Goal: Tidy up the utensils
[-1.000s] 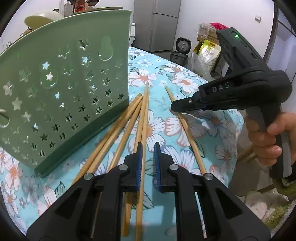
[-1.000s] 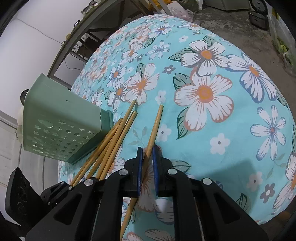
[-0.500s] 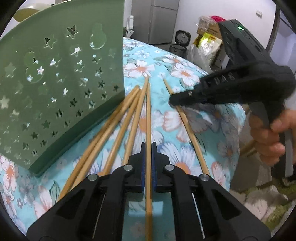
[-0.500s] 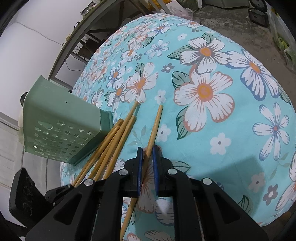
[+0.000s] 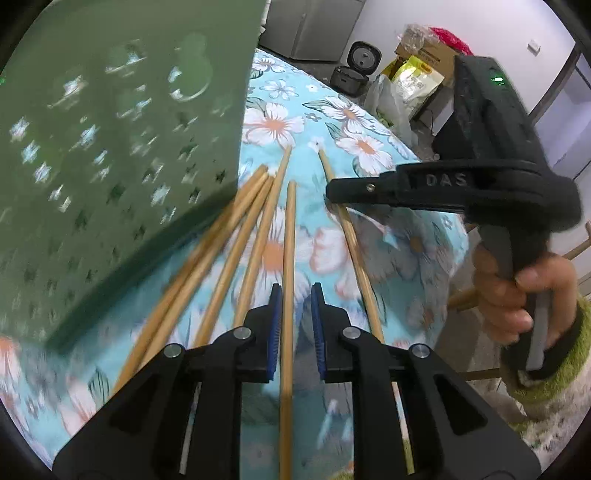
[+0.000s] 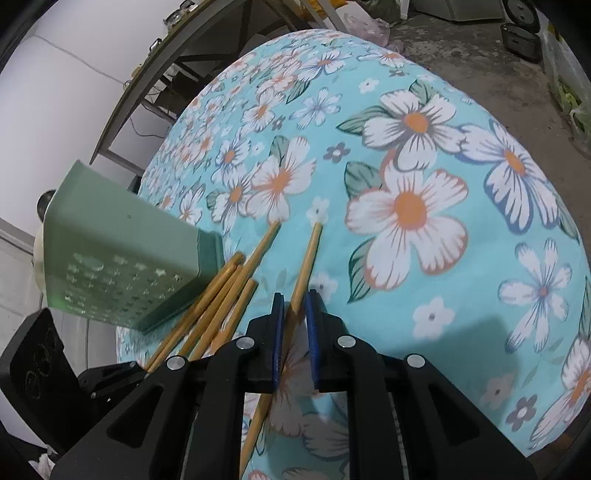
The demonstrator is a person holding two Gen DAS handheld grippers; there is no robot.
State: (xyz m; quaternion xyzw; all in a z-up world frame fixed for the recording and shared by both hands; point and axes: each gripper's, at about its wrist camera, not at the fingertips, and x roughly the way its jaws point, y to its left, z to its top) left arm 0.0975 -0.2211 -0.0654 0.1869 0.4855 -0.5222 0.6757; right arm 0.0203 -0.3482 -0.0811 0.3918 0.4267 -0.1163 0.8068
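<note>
Several bamboo chopsticks lie on a floral tablecloth (image 6: 461,314) beside a green star-punched holder (image 5: 110,147) (image 6: 122,258), which lies on its side. My left gripper (image 5: 295,291) straddles one chopstick (image 5: 290,240). Its jaws are opening, and a gap shows beside the stick. A bundle of chopsticks (image 5: 221,251) (image 6: 221,295) rests against the holder's base. My right gripper (image 6: 294,297) (image 5: 332,190) straddles the separate rightmost chopstick (image 6: 308,258) (image 5: 351,240). Its jaws are opening slightly too, and the pads do not press the stick, which rests on the cloth.
A person's hand (image 5: 517,291) holds the right gripper's handle past the table's right edge. Beyond the table are a rice cooker (image 5: 360,62), bags and boxes (image 5: 417,74) and a grey cabinet (image 5: 314,26). A metal shelf frame (image 6: 166,74) stands behind the table.
My left jaws shut on one chopstick, drew it back toward me, then parted again. The holder looms closer in that view. The right gripper stayed over its chopstick.
</note>
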